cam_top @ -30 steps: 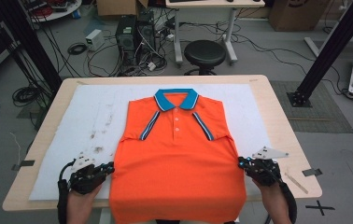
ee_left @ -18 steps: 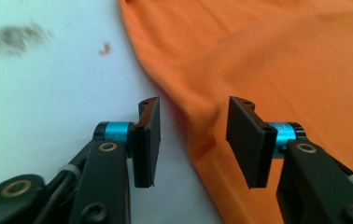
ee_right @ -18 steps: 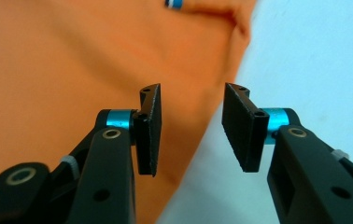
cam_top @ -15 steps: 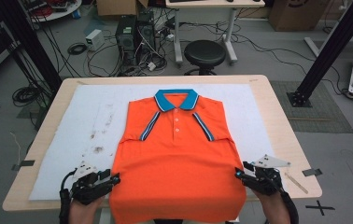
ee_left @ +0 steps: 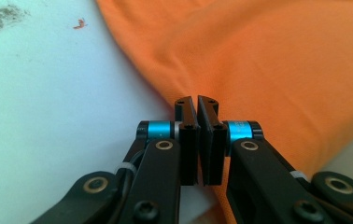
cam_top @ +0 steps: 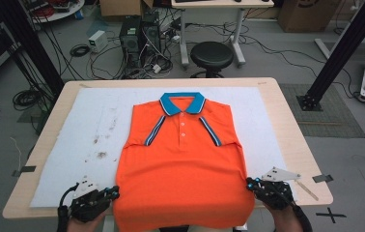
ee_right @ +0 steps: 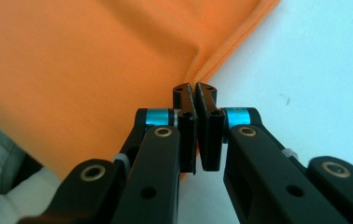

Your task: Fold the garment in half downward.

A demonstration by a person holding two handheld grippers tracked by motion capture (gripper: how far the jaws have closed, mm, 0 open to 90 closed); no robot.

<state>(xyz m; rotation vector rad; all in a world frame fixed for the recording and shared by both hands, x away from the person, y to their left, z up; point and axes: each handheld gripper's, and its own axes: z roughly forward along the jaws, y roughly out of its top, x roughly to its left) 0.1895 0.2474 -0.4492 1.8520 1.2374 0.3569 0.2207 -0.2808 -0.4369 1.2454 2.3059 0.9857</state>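
One orange shirt [cam_top: 183, 164] is lying flat, front up, down the middle of a white sheet [cam_top: 74, 145] covering the bench [cam_top: 291, 140]. Its blue collar [cam_top: 182, 103] is pointing at the far edge and its hem is hanging over the near edge, probably so both bottom corners are easy to reach.

Two grippers are working it, one at each corner. The left gripper [cam_top: 108, 195] is sitting at the near left corner of the shirt, and the left gripper view is showing its jaws pressed together with the shirt's side edge [ee_left: 165, 88] running right into their tips; they are pinching that fabric, having just been closing. The right gripper [cam_top: 254, 183] is mirroring it at the near right corner, jaws likewise just closed and clamping the seamed edge [ee_right: 221, 60].

Holding both corners at once is likely meant to keep the hem taut and level, so the lower half can be lifted and folded toward the collar without skewing.

Three white buttons [cam_top: 182, 131] are showing on the placket, and two striped bands [cam_top: 155, 130] are flanking it. A black stool [cam_top: 212, 55] is standing beyond the far edge.
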